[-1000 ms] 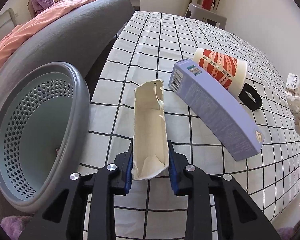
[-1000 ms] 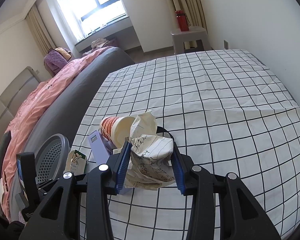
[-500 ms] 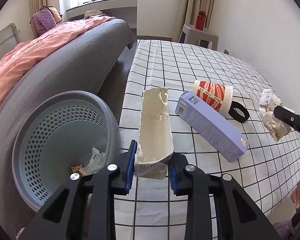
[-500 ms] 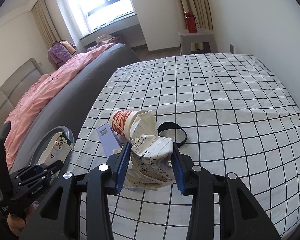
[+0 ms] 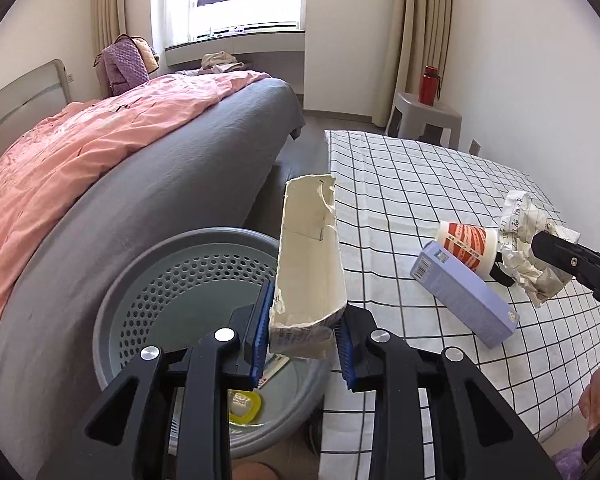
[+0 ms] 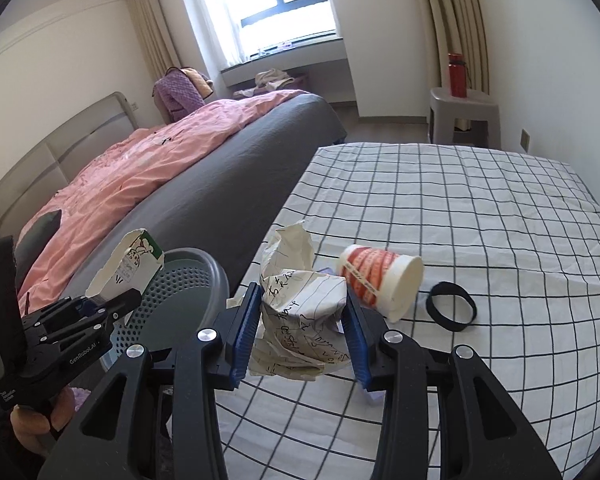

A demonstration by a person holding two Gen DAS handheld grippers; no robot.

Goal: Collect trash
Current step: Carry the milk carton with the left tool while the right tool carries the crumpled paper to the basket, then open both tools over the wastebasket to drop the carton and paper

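Observation:
My left gripper [image 5: 303, 334] is shut on a torn white carton [image 5: 310, 264], held over the right rim of the grey perforated bin [image 5: 140, 280]; the right wrist view shows that carton [image 6: 126, 268] above the bin [image 6: 204, 276]. My right gripper [image 6: 300, 330] is shut on a crumpled sheet of written paper [image 6: 300, 304], lifted above the checked cloth. In the left wrist view the paper [image 5: 536, 248] hangs at the right. A red-and-white paper cup [image 6: 380, 280] and a purple box [image 5: 464, 292] lie on the cloth.
A black band [image 6: 452, 312] lies right of the cup on the checked white cloth [image 6: 480, 216]. The bin holds scraps and a yellow ring [image 5: 244, 404]. A grey bed with a pink cover [image 5: 80, 152] runs along the left. A stool with a red bottle [image 6: 458, 76] stands at the back.
Both grippers rose and shifted left toward the bin. The carton went from above the cloth to over the bin's rim. The crumpled paper left the cloth and now hangs near the bin's edge.

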